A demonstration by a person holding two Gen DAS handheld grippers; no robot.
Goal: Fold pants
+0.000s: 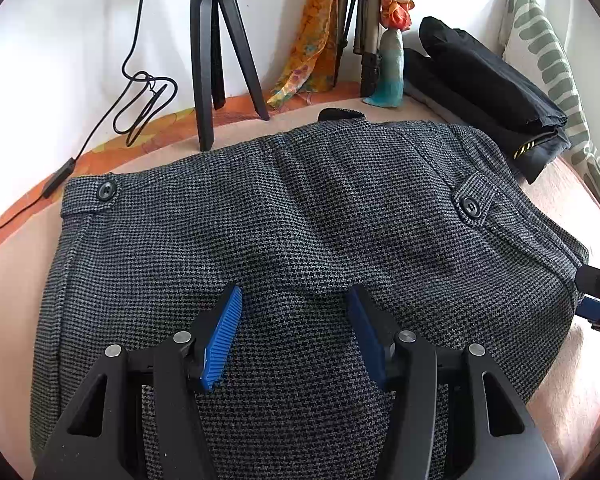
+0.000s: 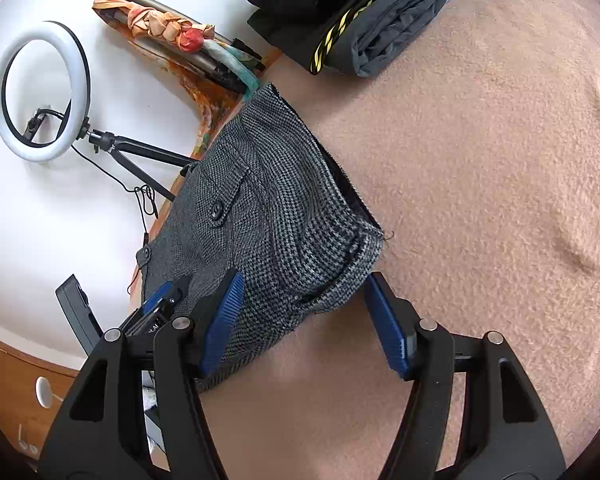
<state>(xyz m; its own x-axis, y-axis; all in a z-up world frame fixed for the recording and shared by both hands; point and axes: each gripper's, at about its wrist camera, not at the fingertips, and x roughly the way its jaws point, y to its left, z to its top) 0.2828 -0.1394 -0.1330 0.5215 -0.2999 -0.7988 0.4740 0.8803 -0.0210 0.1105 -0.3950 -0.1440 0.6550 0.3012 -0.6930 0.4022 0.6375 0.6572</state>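
Note:
The grey houndstooth pants [image 1: 292,216] lie folded on the pink blanket [image 1: 572,364], with two black buttons showing near the far edge. My left gripper [image 1: 296,300] is open over the pants, its blue pads [image 1: 222,340] wide apart and holding nothing. In the right wrist view the same pants [image 2: 284,216] lie as a folded bundle on the blanket [image 2: 480,168]. My right gripper [image 2: 304,280] is open, its jaws either side of the bundle's near corner, not closed on it. The right gripper also shows at the pants' right edge in the left wrist view [image 1: 596,300].
A stack of folded dark clothes [image 1: 492,92] lies at the far right of the bed, beside a striped pillow [image 1: 548,64]. A black tripod [image 1: 216,48] with a ring light [image 2: 40,88] and a cable [image 1: 140,104] stand at the far edge by the white wall.

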